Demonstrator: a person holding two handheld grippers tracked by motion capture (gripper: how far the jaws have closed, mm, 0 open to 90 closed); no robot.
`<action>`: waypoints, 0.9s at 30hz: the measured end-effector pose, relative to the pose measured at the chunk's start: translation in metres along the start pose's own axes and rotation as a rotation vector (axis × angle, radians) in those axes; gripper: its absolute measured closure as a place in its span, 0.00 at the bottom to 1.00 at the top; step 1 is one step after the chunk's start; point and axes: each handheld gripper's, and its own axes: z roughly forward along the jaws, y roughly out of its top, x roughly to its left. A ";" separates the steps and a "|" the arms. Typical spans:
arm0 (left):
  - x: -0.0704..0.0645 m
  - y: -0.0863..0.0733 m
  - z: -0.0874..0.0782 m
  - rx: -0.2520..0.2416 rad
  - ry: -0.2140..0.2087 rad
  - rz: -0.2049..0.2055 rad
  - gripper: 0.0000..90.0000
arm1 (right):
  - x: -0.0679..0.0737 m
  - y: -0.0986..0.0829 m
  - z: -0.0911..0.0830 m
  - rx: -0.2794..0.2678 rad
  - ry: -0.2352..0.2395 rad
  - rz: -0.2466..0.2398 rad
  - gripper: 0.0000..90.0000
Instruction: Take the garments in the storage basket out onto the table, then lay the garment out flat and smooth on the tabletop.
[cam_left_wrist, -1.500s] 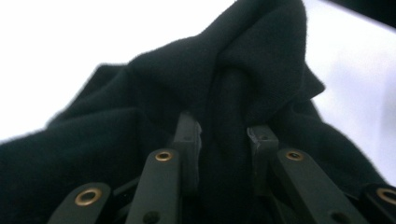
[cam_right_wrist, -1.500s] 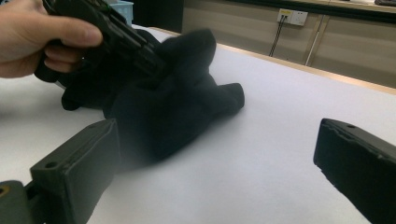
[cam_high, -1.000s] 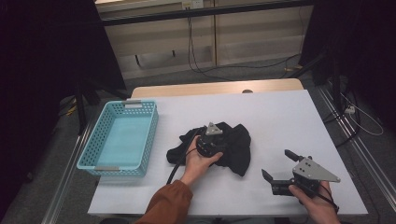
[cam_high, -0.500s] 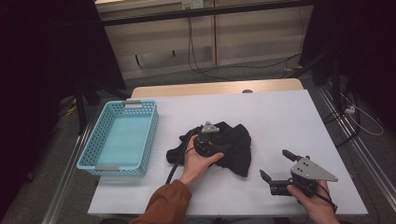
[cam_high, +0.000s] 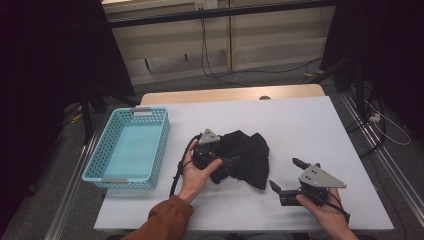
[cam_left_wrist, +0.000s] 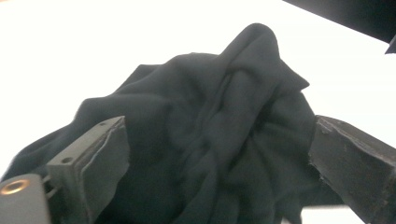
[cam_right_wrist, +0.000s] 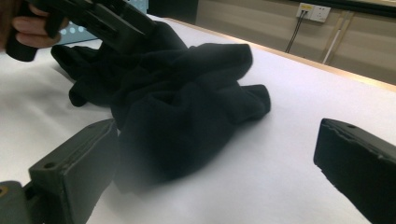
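- One white table (cam_high: 300, 120), holding everything else.
- One light blue basket (cam_high: 102, 154) with perforated walls, at the table's left edge, long side running away from the person; nothing shows inside it.
- One black cloth (cam_high: 247, 152), crumpled in a heap near the table's middle, just right of the basket and apart from it. In the left gripper view the cloth (cam_left_wrist: 210, 130) bulges up in folds between the two jaws; in the right gripper view the cloth (cam_right_wrist: 177, 102) lies on the table ahead of the jaws.
- Two grippers, one in each hand.
- Left gripper (cam_high: 222, 162): at the cloth's left edge, jaws wide apart with the cloth bunched between them; I cannot tell whether they press on it. It also shows in the right gripper view, top left, left gripper (cam_right_wrist: 126, 28) against the cloth.
- Right gripper (cam_high: 285, 175): near the table's front right, just beside the cloth's right edge, jaws spread wide and holding nothing.
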 end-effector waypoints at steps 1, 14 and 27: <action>0.000 0.000 0.000 0.000 0.000 0.000 0.06 | 0.000 0.000 0.000 0.000 0.000 0.000 0.00; 0.005 -0.028 -0.046 -0.069 0.072 0.027 0.06 | 0.018 0.006 0.027 0.009 0.078 -0.059 0.01; 0.013 -0.050 -0.064 -0.004 0.108 0.013 0.06 | 0.001 0.032 0.049 -0.001 0.062 -0.026 0.11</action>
